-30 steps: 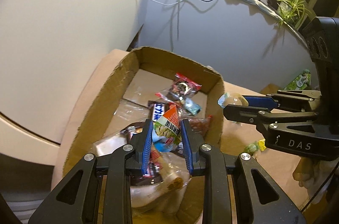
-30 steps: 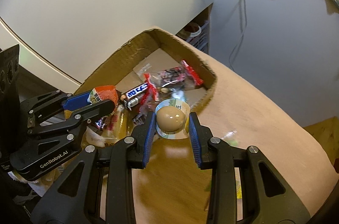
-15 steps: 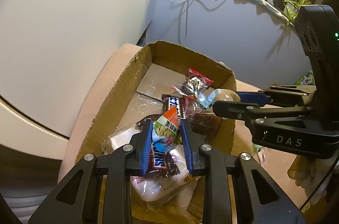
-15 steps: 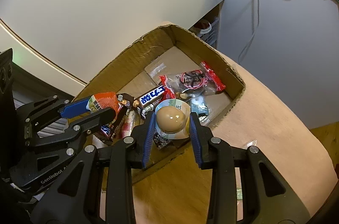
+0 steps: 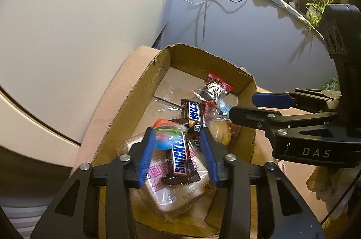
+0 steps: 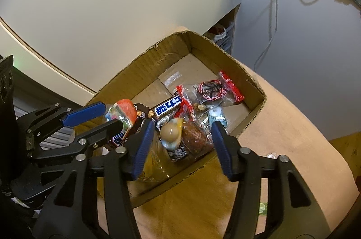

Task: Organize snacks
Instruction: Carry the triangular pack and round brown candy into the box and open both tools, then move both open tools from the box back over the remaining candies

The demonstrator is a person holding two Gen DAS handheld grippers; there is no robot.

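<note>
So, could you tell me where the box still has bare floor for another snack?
The far end of the cardboard box, between its back corner and the red-edged packet, is bare. The near half is crowded around the Snickers bar.

The snacks lie heaped in an open cardboard box (image 6: 230,57) with low walls and a ragged cut rim; a clear packet with red ends (image 6: 212,90) rests flat toward the far corner; a brown chocolate bar with blue lettering on white (image 6: 168,106) lies slantwise beside it; a Snickers bar (image 5: 181,154) lies on top of a wrapped white bun with pink print (image 5: 176,189) at the near end; an orange-topped packet (image 6: 124,111), blurred, sits above the Snickers bar; a wrapped brown egg (image 6: 170,132) rests against a reddish-brown packet (image 6: 195,137) near the right wall.
</note>
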